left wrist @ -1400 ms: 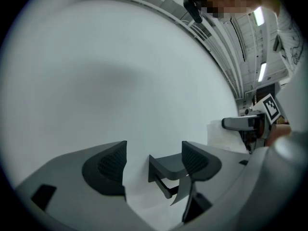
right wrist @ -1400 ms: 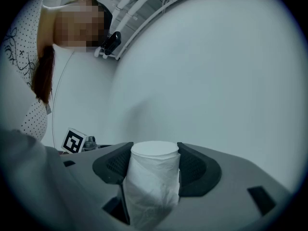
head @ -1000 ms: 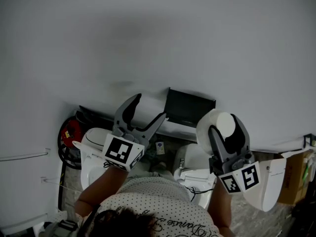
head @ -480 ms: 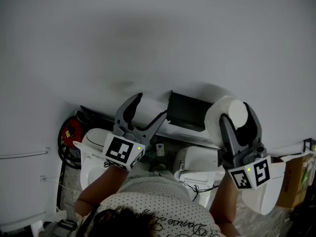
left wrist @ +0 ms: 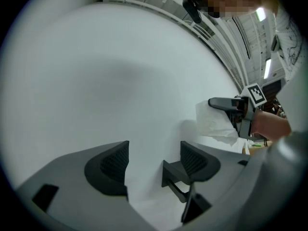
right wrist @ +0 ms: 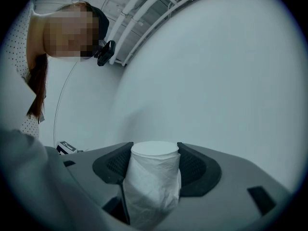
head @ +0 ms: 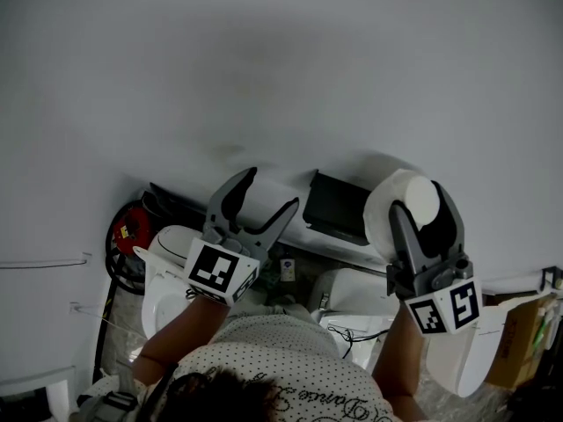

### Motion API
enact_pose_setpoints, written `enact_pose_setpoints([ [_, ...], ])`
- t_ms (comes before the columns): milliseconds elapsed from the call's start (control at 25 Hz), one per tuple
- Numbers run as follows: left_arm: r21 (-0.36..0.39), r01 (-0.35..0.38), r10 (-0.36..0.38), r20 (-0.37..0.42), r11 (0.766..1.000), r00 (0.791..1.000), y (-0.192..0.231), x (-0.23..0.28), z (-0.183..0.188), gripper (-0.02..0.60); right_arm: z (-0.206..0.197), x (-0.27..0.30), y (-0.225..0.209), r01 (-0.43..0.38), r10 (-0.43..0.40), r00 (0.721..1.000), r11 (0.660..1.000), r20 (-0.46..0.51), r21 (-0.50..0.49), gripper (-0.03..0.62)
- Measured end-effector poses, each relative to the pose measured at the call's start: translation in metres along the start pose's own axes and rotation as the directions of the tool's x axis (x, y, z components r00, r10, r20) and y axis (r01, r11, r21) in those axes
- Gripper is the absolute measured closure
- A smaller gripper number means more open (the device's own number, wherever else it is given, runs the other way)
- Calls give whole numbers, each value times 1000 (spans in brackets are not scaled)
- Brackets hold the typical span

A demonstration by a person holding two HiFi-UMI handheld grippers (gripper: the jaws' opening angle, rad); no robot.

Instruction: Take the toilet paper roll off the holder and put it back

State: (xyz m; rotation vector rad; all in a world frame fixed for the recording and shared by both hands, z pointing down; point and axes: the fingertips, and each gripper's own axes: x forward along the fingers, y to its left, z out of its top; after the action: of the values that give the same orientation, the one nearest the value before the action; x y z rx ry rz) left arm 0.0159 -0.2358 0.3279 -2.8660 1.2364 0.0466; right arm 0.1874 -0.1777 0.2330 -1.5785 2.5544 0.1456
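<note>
My right gripper point(head: 420, 202) is shut on the white toilet paper roll point(head: 383, 214), one finger on each side, and holds it up near the white wall. In the right gripper view the roll point(right wrist: 153, 182) stands upright between the pads, a loose sheet wrapped around it. The black holder point(head: 339, 205) is fixed to the wall just left of the roll, and it is bare. My left gripper point(head: 268, 192) hovers left of the holder; its jaws are closing slightly with nothing between them. In the left gripper view the holder point(left wrist: 174, 174) shows beyond the jaws, apart from them.
The white wall point(head: 264, 77) fills the upper part of the head view. Below are a white toilet point(head: 352, 288), another white fixture point(head: 163, 271), a red object point(head: 127, 231) at the left and a cardboard box point(head: 519, 332) at the right.
My right gripper has carried the roll up and to the right, away from the holder. The left gripper has barely shifted.
</note>
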Motion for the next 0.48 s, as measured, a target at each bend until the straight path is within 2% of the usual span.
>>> enact_pose_setpoints([
  [480, -2, -66, 66, -13, 998, 998, 22, -6, -3, 264, -21, 28, 5, -69, 70, 997, 997, -26, 35, 303],
])
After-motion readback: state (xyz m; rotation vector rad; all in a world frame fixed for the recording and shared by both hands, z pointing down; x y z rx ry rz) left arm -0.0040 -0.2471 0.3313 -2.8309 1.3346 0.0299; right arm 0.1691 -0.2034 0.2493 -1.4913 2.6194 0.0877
